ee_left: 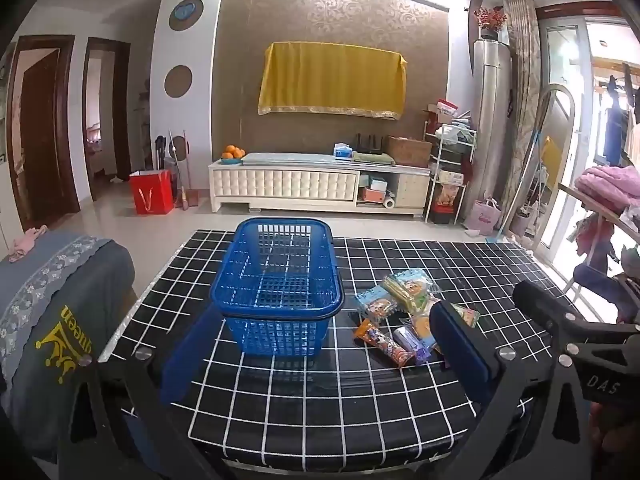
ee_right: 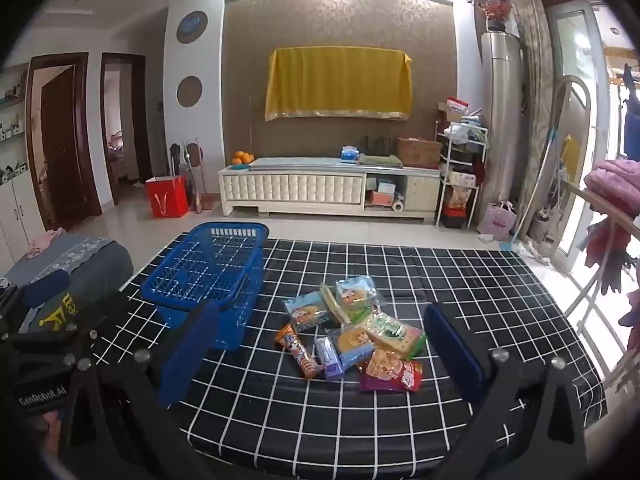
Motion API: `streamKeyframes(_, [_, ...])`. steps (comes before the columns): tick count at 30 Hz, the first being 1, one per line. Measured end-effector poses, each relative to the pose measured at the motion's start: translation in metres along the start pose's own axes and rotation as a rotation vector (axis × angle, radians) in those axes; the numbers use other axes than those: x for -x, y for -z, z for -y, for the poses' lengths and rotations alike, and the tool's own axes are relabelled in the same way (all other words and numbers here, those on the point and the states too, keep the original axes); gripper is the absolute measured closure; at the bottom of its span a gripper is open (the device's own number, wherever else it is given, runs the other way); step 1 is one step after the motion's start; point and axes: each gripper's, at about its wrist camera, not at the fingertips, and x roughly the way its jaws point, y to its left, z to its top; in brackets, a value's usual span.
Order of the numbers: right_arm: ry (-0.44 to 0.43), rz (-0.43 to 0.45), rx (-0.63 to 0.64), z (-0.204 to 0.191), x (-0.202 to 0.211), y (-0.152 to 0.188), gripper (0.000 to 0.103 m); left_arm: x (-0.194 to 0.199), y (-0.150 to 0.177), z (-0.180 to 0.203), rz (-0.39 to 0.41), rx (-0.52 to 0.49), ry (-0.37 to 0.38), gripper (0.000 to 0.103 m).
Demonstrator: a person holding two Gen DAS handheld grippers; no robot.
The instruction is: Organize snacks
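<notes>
An empty blue plastic basket (ee_left: pixel 276 284) stands on the black grid-pattern table (ee_left: pixel 320 400); it also shows in the right wrist view (ee_right: pixel 208 272). A pile of several colourful snack packets (ee_right: pixel 352 336) lies right of the basket, also in the left wrist view (ee_left: pixel 404 316). My left gripper (ee_left: pixel 324 356) is open and empty, just in front of the basket. My right gripper (ee_right: pixel 320 356) is open and empty, its fingers either side of the pile, above the table. The right gripper's body shows at the right edge of the left wrist view (ee_left: pixel 560 328).
A grey cloth-covered seat (ee_left: pixel 52 300) stands left of the table. Beyond the table are tiled floor, a white TV cabinet (ee_right: pixel 328 188), a red bag (ee_right: pixel 166 196) and a clothes rack (ee_right: pixel 612 216) at the right.
</notes>
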Motion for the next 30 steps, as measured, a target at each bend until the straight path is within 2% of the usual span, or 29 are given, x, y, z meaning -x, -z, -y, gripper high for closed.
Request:
streamKeyframes(6, [-0.004,0.010,-0.010,-0.001,0.001,-0.001,0.000,0.004,-0.001,0.007,-0.005,-0.045,0.005,0.000])
streamKeyframes(16, [-0.013,-0.001,-0.018,0.010,0.004,0.003,0.000,-0.001,0.000,0.006,-0.008,-0.022,0.020,0.000])
streamKeyframes(30, [-0.014,-0.018,-0.014,0.001,-0.001,0.003,0.000,0.000,0.002,0.005,-0.011,-0.027,0.023,0.000])
